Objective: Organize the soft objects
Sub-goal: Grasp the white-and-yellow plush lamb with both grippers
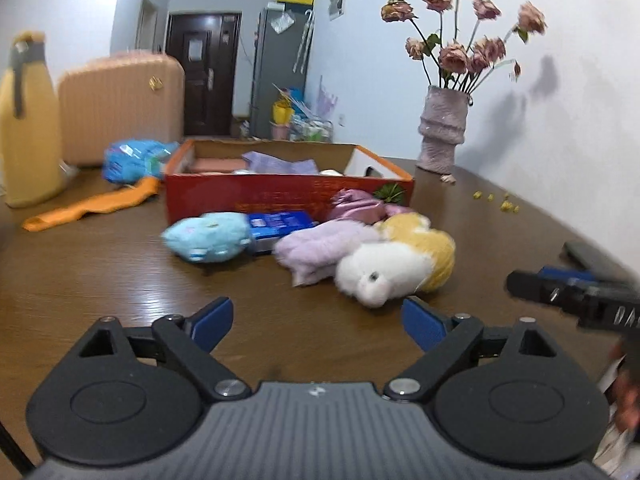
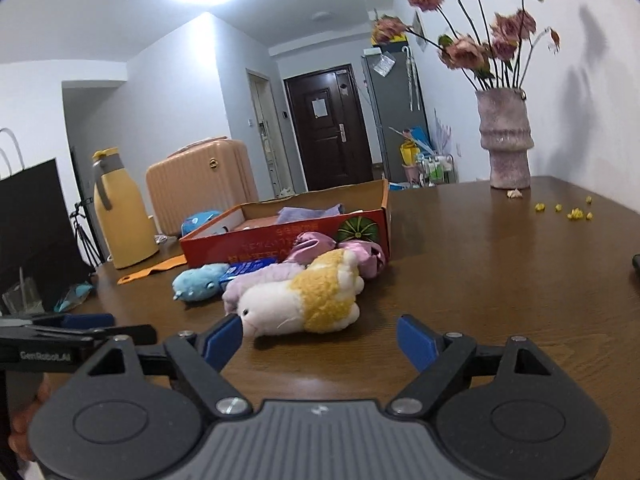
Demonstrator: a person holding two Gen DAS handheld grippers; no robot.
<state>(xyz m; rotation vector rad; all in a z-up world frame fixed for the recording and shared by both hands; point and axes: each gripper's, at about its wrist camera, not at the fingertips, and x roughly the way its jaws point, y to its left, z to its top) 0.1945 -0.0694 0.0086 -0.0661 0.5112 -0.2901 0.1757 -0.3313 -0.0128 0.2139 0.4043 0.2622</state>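
The step in hand looks like the approach to a first pick: both grippers hang low over the wooden table [image 2: 480, 240], facing a heap of soft things that lies against the near wall of the red cardboard box [image 1: 280, 196].

The left gripper [image 1: 316, 320] has its jaws spread wide with nothing between them. The right gripper [image 2: 320, 340] is likewise released and empty; its left blue pad [image 2: 224, 338] sits just beside the snout of the white-and-yellow plush toy [image 2: 304, 304], though I cannot tell whether they touch.

My judgement is that the next move calls for the right gripper to ease forward around that toy, clench on its soft body, and carry it toward 12 o'clock into the box.

Counted, largest first:
- 1 red cardboard box, open-topped, with a lilac cloth [image 1: 280, 164] already inside.
- 1 white-and-yellow plush toy, nearest the grippers.
- 1 lilac fuzzy cloth [image 1: 320, 250], touching the toy at its 10 o'clock.
- 1 light blue plush toy [image 1: 208, 238], at 9 o'clock of the heap.
- 1 pink satin pouch [image 1: 356, 206], against the box wall.
- 1 blue packet [image 1: 280, 224], between the blue plush and the lilac cloth.
- 1 orange sock [image 1: 92, 208], well apart at the box's 9 o'clock.
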